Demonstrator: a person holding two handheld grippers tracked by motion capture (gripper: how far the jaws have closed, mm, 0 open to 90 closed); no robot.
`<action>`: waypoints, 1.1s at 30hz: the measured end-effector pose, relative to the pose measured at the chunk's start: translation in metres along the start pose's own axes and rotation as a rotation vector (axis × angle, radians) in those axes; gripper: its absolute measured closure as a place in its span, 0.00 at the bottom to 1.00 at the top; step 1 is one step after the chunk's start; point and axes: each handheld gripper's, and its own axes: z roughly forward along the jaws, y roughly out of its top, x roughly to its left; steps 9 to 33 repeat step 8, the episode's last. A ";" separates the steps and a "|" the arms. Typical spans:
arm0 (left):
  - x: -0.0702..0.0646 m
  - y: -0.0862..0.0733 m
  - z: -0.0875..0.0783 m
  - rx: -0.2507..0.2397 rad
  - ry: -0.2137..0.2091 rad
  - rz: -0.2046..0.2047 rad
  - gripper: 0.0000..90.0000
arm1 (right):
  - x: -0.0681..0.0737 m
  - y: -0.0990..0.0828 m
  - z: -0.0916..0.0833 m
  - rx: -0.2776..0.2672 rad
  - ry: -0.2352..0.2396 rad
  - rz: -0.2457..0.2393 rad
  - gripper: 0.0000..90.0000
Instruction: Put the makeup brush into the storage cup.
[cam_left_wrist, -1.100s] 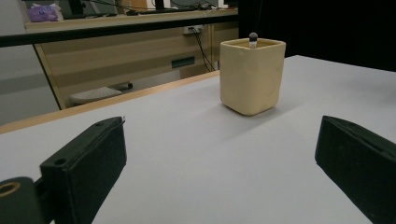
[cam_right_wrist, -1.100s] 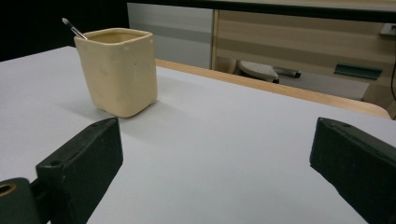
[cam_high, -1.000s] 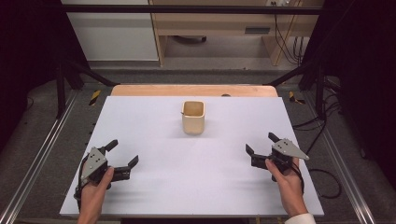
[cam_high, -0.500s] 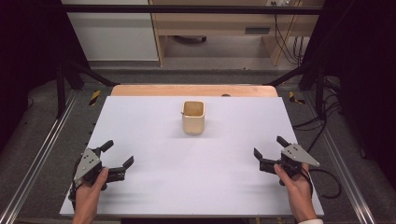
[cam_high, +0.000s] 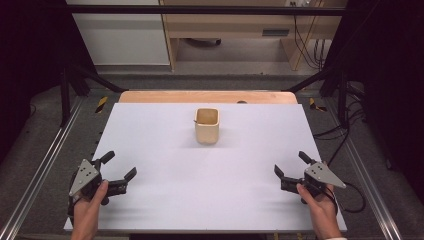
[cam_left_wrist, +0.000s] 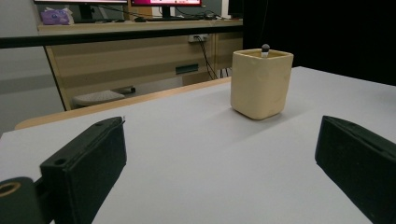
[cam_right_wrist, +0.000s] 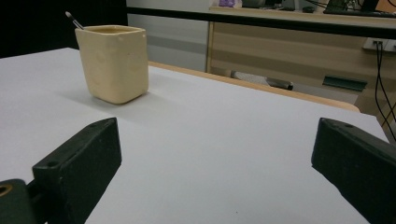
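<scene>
Cream square cup stands upright on the white bench, toward the far middle, just short of the wooden strip along the back edge. A thin stick with a small dark ball tip pokes above its rim at the far side — seen in the left gripper view; in the right gripper view the same stick leans out past the cup's left corner.

Left tongs sit at the near left corner of the bench, jaws spread wide with nothing between them. Right tongs sit at the near right edge, likewise released and empty. Both are well apart from the cup.

Compared with a second ago, both pairs of tongs have drawn back toward the person and outward — the left nearer the left edge, the right nearer the right edge. The cup has not moved.
</scene>
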 end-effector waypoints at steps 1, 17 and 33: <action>0.001 0.000 -0.001 -0.002 0.002 -0.001 0.02 | 0.000 -0.001 0.000 -0.001 0.007 0.001 0.02; 0.002 0.000 -0.005 -0.010 0.008 -0.007 0.02 | 0.001 -0.004 0.001 0.010 0.029 0.006 0.02; 0.002 0.000 -0.005 -0.010 0.008 -0.007 0.02 | 0.001 -0.004 0.001 0.010 0.029 0.006 0.02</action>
